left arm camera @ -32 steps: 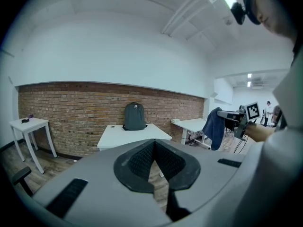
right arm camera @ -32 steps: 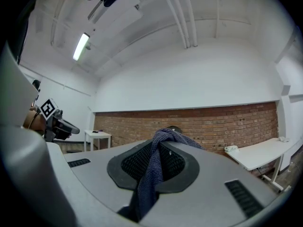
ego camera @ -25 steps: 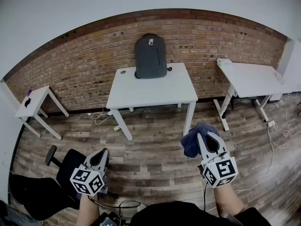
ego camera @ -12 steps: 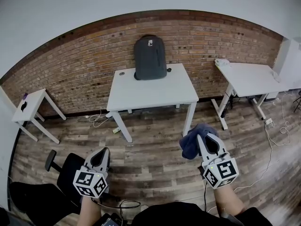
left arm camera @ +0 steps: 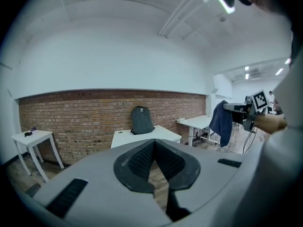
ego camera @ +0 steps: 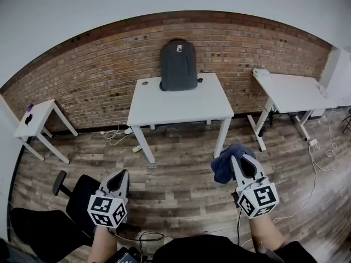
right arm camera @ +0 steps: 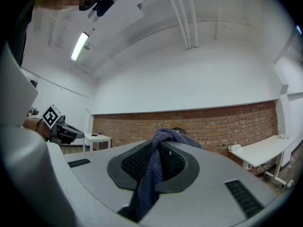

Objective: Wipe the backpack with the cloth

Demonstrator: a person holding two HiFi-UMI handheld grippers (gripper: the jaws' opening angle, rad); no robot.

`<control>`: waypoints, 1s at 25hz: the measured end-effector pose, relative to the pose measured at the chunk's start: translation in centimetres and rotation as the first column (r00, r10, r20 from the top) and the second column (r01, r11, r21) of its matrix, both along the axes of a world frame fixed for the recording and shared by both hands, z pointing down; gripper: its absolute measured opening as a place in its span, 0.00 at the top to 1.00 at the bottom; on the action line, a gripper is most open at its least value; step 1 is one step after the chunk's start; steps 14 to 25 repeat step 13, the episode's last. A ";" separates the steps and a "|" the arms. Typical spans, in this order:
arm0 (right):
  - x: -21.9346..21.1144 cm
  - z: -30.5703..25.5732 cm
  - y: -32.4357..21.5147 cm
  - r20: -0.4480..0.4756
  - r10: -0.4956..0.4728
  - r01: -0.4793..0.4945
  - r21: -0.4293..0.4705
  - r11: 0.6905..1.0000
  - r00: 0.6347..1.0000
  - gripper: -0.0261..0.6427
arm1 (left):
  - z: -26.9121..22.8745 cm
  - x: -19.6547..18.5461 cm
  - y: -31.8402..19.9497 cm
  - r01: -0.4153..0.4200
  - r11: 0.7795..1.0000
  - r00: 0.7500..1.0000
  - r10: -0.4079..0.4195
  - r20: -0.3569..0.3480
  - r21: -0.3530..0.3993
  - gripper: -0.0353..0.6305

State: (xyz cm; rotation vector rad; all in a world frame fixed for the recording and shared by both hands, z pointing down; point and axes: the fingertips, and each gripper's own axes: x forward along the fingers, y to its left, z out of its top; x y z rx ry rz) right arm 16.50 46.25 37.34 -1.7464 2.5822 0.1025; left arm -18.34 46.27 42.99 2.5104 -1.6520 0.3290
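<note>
The grey backpack (ego camera: 179,64) is standing upright at the back edge of the white bench (ego camera: 181,106), near the middle of that edge. It is leaning against the brick wall (ego camera: 98,75) behind the bench. A small round item (ego camera: 145,83) is lying on the bench top near the back left corner. A small dark item (ego camera: 200,80) is lying on the bench top just right of the backpack. Neither item can be identified.

Both grippers are being held over the wood floor (ego camera: 181,185), well in front of the bench and apart from it.

The right gripper (right arm camera: 158,148) is sitting in front of the bench's right front leg. Its fingers are clamping the blue cloth (ego camera: 226,162). The cloth is bunching over the fingertips and hanging down between the pads. In the head view, the loose part is draping off the fingertips on the side facing the bench.

The left gripper (left arm camera: 154,143) is sitting in front of the bench's left side, pointing toward the backpack. Its fingers are pressing together at the tips with nothing between them.

A black office chair (ego camera: 77,193) is standing on the floor in front of and left of the bench, just beside the left gripper. A second bench (ego camera: 290,89) is standing right of the first one along the same wall.
</note>
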 end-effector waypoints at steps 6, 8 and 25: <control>-1.0 -0.1 1.0 -0.016 -0.018 0.018 -0.001 1.000 1.000 0.91 | -0.5 -0.7 1.3 -0.002 1.000 1.000 0.002 -0.014 0.012 0.95; -1.1 0.0 1.3 -0.026 -0.017 0.017 -0.003 1.000 1.000 0.91 | -0.4 -0.8 1.7 -0.002 1.000 1.000 0.002 -0.015 0.010 0.95; -1.7 0.6 2.2 -0.036 -0.020 0.020 -0.015 1.000 0.999 0.91 | -0.4 -1.5 2.6 -0.004 1.000 1.000 0.005 -0.009 0.012 0.95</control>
